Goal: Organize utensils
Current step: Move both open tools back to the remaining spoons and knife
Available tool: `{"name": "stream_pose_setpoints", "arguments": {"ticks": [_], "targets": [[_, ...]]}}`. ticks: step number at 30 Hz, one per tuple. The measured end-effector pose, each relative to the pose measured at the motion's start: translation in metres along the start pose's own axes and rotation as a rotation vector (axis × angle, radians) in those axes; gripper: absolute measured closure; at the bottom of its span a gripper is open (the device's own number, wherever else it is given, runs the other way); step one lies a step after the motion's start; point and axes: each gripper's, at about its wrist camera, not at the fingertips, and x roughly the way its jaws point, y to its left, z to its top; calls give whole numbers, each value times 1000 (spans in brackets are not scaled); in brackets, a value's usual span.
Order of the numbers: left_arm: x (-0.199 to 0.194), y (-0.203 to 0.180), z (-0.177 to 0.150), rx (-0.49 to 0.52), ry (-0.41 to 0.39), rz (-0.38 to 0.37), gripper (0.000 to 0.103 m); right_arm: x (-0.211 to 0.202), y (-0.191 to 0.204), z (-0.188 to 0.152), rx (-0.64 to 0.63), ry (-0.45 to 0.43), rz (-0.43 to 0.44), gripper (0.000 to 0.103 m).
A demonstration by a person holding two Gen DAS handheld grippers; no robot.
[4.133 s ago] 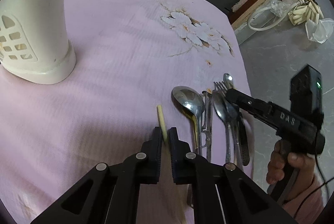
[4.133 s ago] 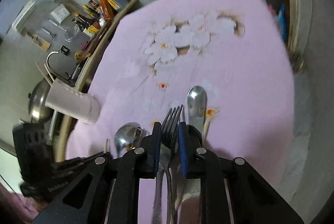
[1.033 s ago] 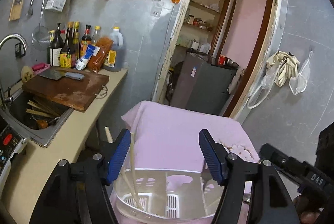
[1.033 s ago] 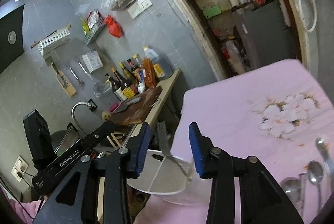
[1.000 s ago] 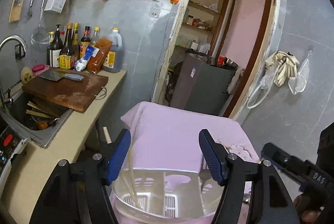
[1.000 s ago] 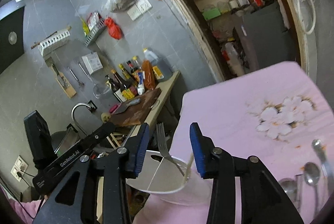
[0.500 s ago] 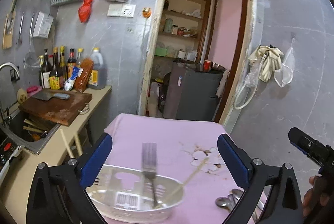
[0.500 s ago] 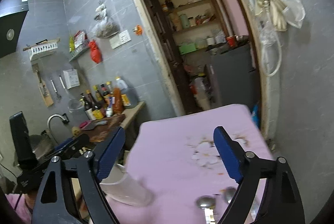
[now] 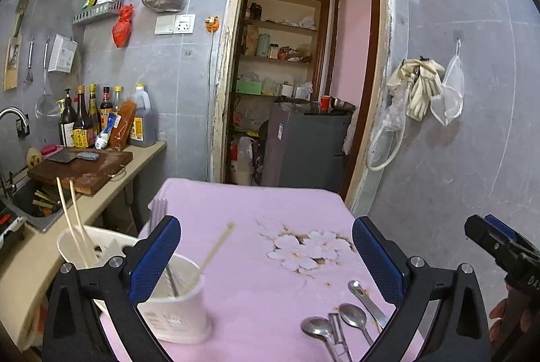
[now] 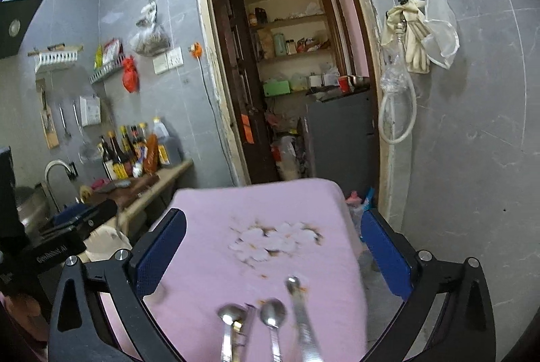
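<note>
A white plastic utensil holder (image 9: 175,311) stands at the near left of the pink-clothed table (image 9: 256,260). It holds a chopstick (image 9: 216,247) leaning right, two chopsticks (image 9: 72,223) at its left, and a fork handle (image 9: 171,281). Several spoons (image 9: 351,316) and a peeler (image 9: 337,335) lie at the near right; they also show in the right wrist view (image 10: 270,318). My left gripper (image 9: 266,260) is open wide and empty above the table. My right gripper (image 10: 273,254) is open wide and empty above the spoons.
A kitchen counter (image 9: 101,193) with cutting board, bottles and sink runs along the left. A doorway (image 9: 297,92) with a grey cabinet lies behind the table. The right gripper body (image 9: 506,254) shows at the right edge of the left wrist view.
Both grippers let go of the chopstick and fork into the holder, opened wide and drew back and up. The holder now sits lower left, the spoons in view.
</note>
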Motion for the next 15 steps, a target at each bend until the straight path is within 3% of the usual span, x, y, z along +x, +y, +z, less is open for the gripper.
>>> {"name": "stream_pose_setpoints", "arguments": {"ticks": [4, 15], "targets": [[7, -15, -18, 3, 41, 14, 1, 12, -23, -15, 13, 57, -2, 1], [50, -26, -72, -58, 261, 24, 1, 69, -69, -69, 47, 236, 55, 1]]}}
